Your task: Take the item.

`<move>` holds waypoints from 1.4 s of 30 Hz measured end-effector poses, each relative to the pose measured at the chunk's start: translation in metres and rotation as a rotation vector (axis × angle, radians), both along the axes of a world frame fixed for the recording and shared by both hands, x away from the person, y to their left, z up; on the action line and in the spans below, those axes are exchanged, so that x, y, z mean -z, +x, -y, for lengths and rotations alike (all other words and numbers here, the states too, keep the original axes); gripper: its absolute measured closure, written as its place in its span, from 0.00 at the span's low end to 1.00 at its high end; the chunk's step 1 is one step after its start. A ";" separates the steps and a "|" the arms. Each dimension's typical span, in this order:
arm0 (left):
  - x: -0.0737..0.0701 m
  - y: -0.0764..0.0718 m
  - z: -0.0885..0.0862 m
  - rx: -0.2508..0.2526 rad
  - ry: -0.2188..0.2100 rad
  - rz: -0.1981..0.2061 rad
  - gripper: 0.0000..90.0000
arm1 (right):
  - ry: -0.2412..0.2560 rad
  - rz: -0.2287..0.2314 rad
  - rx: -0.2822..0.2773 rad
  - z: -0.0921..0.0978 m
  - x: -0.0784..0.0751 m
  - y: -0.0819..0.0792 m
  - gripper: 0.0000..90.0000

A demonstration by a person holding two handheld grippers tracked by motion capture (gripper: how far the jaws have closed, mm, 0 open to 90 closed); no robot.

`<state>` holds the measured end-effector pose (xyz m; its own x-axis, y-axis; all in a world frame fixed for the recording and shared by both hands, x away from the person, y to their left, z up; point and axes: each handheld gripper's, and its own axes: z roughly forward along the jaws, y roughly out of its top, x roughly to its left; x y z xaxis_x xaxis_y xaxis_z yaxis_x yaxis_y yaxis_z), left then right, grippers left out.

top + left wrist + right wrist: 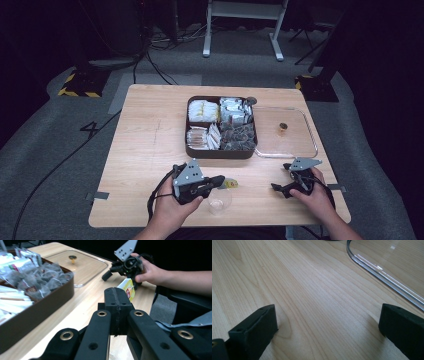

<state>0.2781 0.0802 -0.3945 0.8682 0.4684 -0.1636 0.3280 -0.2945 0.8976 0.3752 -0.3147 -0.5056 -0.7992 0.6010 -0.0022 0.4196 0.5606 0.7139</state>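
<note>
Grey carpet and dark stands surround a pale wooden table, and near its front edge the left gripper is clenched on a small yellow packet, whose printed end pokes out beyond the pressed-together jaws; from the left gripper view the packet is mostly hidden behind those jaws, so only a yellow and white corner with a red mark can be read. Just in front of it, closer to the person, stands a small clear cup, faint against the wood and hard to outline. Farther back sits a dark brown box split into four compartments of wrapped sachets; their labels are too small to make out. Touching its right side lies a clear lid with a small brown knob, and the right gripper view catches only a curved stretch of its rim. The right gripper rests low over bare wood near the front right, its jaws spread wide with nothing between them. Both forearms are cut off at the bottom edge.
</note>
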 end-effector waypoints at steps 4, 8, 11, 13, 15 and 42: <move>0.005 -0.003 0.002 0.014 0.002 -0.011 1.00 | 0.000 0.000 0.000 0.000 0.000 0.000 0.02; 0.014 -0.004 0.001 0.013 0.012 -0.020 1.00 | 0.000 0.000 0.000 0.000 0.000 0.000 0.02; 0.020 -0.005 -0.001 0.008 0.007 -0.037 1.00 | 0.000 0.000 0.000 0.000 0.000 0.000 0.02; 0.022 -0.005 -0.002 0.009 0.008 -0.044 1.00 | 0.000 0.000 0.000 0.000 0.000 0.000 0.02; 0.024 -0.006 -0.001 0.011 0.009 -0.048 1.00 | 0.000 0.000 0.000 0.000 0.000 0.000 0.02; 0.036 -0.007 0.001 0.030 0.034 -0.076 0.84 | 0.000 0.000 0.000 0.000 0.000 0.000 0.02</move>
<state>0.2712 0.0790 -0.4308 0.8676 0.4486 -0.2144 0.3855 -0.3347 0.8598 0.3752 -0.3146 -0.5056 -0.7993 0.6009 -0.0025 0.4193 0.5606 0.7141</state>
